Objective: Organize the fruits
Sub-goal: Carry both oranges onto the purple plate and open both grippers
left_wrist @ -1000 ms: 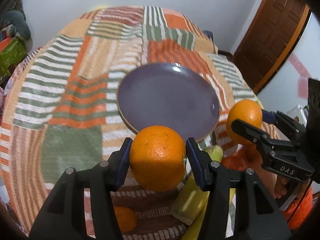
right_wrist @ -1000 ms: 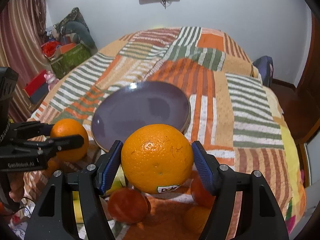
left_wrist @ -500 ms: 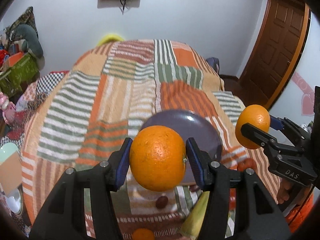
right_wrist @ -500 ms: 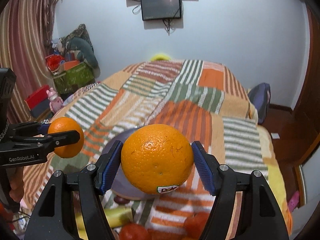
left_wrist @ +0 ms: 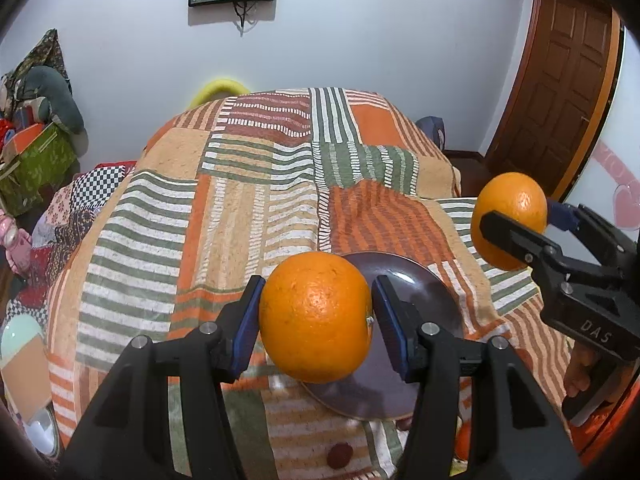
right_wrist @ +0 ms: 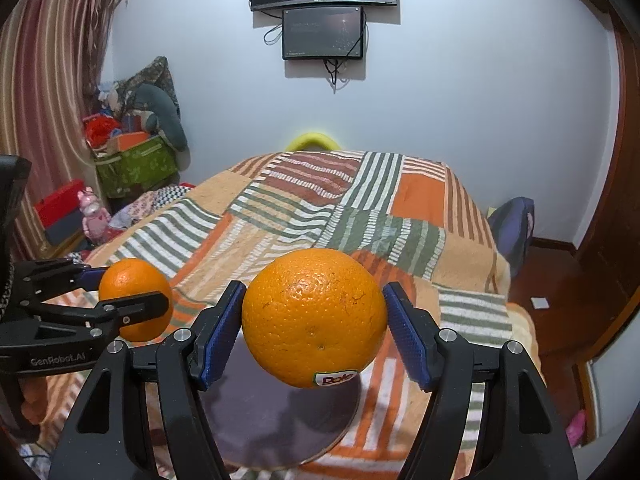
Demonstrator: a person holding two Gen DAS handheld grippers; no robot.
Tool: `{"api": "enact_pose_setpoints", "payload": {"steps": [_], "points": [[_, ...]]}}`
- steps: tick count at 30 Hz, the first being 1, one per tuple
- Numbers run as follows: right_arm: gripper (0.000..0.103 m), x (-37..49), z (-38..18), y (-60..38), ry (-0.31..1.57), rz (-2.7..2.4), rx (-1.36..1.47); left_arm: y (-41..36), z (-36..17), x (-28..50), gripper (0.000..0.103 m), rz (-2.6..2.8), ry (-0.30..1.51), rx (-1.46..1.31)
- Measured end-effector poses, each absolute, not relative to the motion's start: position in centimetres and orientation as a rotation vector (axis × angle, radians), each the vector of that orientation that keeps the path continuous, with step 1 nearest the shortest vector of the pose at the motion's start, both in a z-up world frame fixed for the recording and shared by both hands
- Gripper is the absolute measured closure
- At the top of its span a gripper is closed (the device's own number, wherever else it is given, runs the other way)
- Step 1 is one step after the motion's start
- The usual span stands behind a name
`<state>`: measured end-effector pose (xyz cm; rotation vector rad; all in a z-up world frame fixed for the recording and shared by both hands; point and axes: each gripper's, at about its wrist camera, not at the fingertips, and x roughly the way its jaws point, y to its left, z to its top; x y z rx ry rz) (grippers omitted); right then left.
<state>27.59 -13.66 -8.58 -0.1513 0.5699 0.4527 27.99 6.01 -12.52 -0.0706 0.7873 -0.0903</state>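
Note:
My left gripper point(left_wrist: 316, 316) is shut on an orange point(left_wrist: 316, 316), held in the air above the near edge of a dark purple plate point(left_wrist: 436, 296) on the bed. My right gripper point(right_wrist: 314, 322) is shut on a larger orange point(right_wrist: 314, 322) with a sticker near its bottom, above the same plate point(right_wrist: 280, 420). Each gripper shows in the other's view: the right one with its orange point(left_wrist: 510, 220) at the right, the left one with its orange point(right_wrist: 134, 298) at the left. The blue pads press both sides of each fruit.
A patchwork striped blanket point(left_wrist: 240, 208) covers the bed. A small dark fruit point(left_wrist: 339, 455) and part of an orange fruit point(left_wrist: 463, 442) lie near the plate's near side. A green box point(right_wrist: 136, 164) and clutter stand at the left, a wooden door point(left_wrist: 560, 80) at the right.
Both grippers have risen and tilted up with their oranges. The plate has dropped lower and smaller in both views, and the wall with its screens has come into sight.

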Motion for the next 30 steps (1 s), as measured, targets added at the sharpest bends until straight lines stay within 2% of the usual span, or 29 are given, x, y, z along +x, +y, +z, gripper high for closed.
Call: {"api": "enact_pose_setpoints", "payload": {"steps": [14,15,21,30], "points": [[0.036,31.8,-13.1,-12.2,0.726,0.441,-0.209,6.0,-17.8,33.3,0.049,-0.119,0.918,-0.063],[0.036,32.1,-13.5,-12.1,0.746,0.44,-0.21,6.0,-18.1,33.5,0.054,-0.122,0.919,-0.064],[0.036,33.4,-15.9,-11.8,0.837,0.448,-0.21,5.6,-17.5,33.9,0.056,-0.155,0.875,-0.059],[0.035,34.0,-17.9,-11.1,0.921,0.463,-0.265,6.5,-20.0,34.8,0.056,-0.135,0.953,-0.091]]}}
